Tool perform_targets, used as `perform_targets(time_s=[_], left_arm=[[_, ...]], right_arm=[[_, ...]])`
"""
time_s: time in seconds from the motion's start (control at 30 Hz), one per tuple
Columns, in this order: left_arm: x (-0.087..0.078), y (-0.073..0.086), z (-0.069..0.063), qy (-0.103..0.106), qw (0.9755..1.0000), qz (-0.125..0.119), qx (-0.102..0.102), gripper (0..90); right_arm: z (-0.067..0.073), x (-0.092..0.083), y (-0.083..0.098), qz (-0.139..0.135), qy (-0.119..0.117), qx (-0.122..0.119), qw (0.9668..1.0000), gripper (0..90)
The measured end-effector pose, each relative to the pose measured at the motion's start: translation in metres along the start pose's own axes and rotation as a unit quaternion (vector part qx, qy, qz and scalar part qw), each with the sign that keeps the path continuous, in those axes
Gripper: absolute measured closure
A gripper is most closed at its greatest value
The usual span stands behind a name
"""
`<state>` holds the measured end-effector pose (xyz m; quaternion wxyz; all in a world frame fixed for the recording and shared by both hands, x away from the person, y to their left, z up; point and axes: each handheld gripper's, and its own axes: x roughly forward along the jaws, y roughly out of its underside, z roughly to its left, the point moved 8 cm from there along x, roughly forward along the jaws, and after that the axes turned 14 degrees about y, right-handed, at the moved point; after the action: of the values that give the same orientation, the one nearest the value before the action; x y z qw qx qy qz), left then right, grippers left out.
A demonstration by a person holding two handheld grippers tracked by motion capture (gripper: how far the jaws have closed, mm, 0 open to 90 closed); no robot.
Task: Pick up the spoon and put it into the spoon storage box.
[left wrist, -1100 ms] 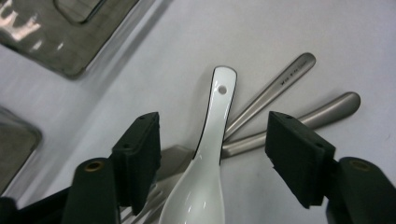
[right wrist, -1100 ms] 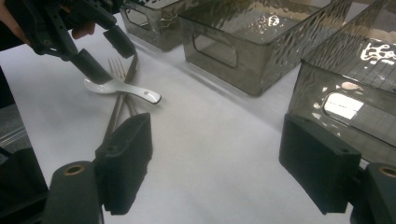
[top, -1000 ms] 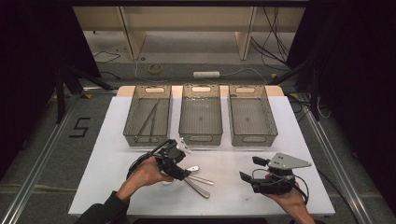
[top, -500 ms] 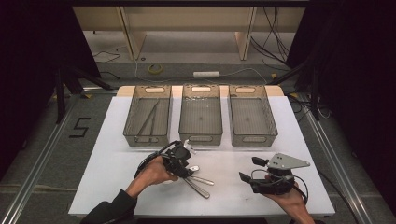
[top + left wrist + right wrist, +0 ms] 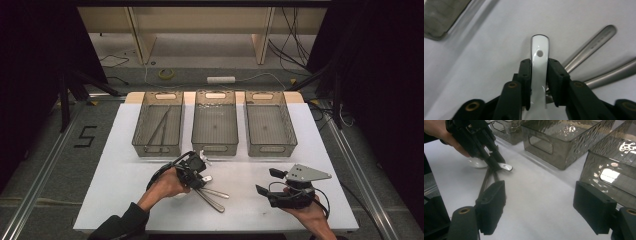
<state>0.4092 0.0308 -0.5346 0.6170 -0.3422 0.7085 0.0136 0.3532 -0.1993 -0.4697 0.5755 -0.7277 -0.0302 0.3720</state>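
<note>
Jaws of the left gripper (image 5: pixel 539 82) have just been closing and now press both sides of a white ceramic spoon's (image 5: pixel 539 53) handle, which sticks out past the pads with its small hole showing. The spoon lies low on the white table (image 5: pixel 125 150), its bowl beside the person's left hand (image 5: pixel 167 184), just in front of the middle bin (image 5: pixel 215 122). Two metal utensils (image 5: pixel 212 196) lie fanned out under and beside it. The right gripper (image 5: pixel 270 182) rests well apart to the right, jaws spread wide with nothing between them. The left bin (image 5: pixel 159 125) holds long thin utensils; the right bin (image 5: pixel 270 122) stands beside the middle one.
</note>
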Motion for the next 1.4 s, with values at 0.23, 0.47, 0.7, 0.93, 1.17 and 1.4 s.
perform_targets(time_s=[0.23, 0.47, 0.7, 0.93, 1.17, 1.4], left_arm=[[0.001, 0.001, 0.002, 0.0, 1.0, -0.002, -0.009, 74.9], [-0.003, 0.0, 0.002, -0.006, 0.9999, -0.014, -0.004, 75.5], [-0.014, -0.002, 0.003, -0.005, 0.9991, -0.04, -0.011, 75.7], [-0.027, -0.007, 0.002, 0.004, 0.9971, -0.072, -0.023, 75.7], [-0.051, -0.023, 0.001, 0.009, 0.9917, -0.125, -0.027, 75.7], [-0.072, -0.032, 0.014, -0.008, 0.9856, -0.164, -0.041, 75.8]], right_arm=[[0.001, 0.0, 0.0, 0.0, 0.0, 0.0, 1.0, 26.8], [0.001, 0.0, 0.0, 0.0, 0.0, -0.002, 1.0, 27.1], [0.001, 0.0, 0.0, -0.001, 0.0, -0.003, 1.0, 27.1], [0.001, -0.001, 0.0, 0.0, 0.0, -0.004, 1.0, 27.2], [0.001, -0.001, 0.0, -0.002, -0.001, 0.0, 1.0, 27.2], [0.0, -0.002, -0.001, -0.007, 0.002, 0.004, 1.0, 27.0]])
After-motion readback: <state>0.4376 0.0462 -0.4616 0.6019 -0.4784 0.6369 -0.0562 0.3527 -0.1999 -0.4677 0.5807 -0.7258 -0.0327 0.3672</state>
